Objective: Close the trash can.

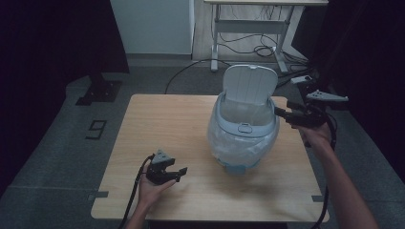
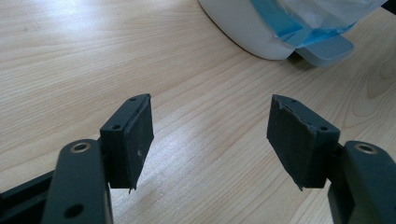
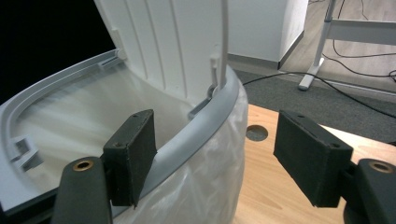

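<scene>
A round white bin (image 1: 243,138) with a blue band stands on the right half of the wooden table (image 1: 157,124), its lid (image 1: 250,83) tipped up and a clear bag liner (image 3: 205,186) folded over its grey rim (image 3: 196,126). My right gripper (image 1: 279,113) is at the bin's right side, open; in the right gripper view (image 3: 215,154) one jaw is over the inside of the rim and the other outside, neither pressing on it. My left gripper (image 1: 181,172) rests low near the front left, open and empty (image 2: 210,135), with the bin's base (image 2: 252,32) ahead of it.
A cable hole (image 3: 256,133) is in the table top beside the bin. Beyond the table stand a white desk frame (image 1: 258,28) and loose floor cables (image 1: 191,67). A dark stand base (image 1: 98,90) sits on the floor at the left.
</scene>
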Motion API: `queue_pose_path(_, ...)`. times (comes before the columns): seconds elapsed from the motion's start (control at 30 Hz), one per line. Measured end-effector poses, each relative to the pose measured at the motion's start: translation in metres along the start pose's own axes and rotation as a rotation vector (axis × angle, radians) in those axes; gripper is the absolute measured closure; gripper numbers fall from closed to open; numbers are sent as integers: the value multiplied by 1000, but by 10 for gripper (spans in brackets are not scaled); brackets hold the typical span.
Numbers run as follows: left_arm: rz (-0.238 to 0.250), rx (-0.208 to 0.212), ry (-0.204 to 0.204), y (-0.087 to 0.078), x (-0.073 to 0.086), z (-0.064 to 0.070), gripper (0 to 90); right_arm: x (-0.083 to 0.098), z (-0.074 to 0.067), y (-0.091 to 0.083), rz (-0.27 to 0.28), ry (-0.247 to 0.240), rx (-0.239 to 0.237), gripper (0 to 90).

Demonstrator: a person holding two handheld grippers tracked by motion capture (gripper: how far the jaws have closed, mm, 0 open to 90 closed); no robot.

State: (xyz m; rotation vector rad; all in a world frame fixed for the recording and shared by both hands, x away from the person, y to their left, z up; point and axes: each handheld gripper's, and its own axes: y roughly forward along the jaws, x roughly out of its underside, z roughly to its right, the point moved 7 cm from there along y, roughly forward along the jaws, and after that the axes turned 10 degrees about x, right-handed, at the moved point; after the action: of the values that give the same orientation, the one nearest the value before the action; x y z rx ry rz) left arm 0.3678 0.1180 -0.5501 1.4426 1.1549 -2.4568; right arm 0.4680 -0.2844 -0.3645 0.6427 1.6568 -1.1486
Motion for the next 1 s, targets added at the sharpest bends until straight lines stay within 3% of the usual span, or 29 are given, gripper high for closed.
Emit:
queue_pose_path(0.27, -5, 3, -3, 1, 1, -1, 314, -10, 3, 10, 5, -8, 0, 274)
queue_pose_path(0.7, -1, 16, -15, 1, 2, -1, 318, -29, -4, 37, 7, -35, -29, 233)
queue_pose_path(1.0, -3, 26, -25, 1, 3, -3, 318, -55, -10, 49, 57, -26, -62, 225)
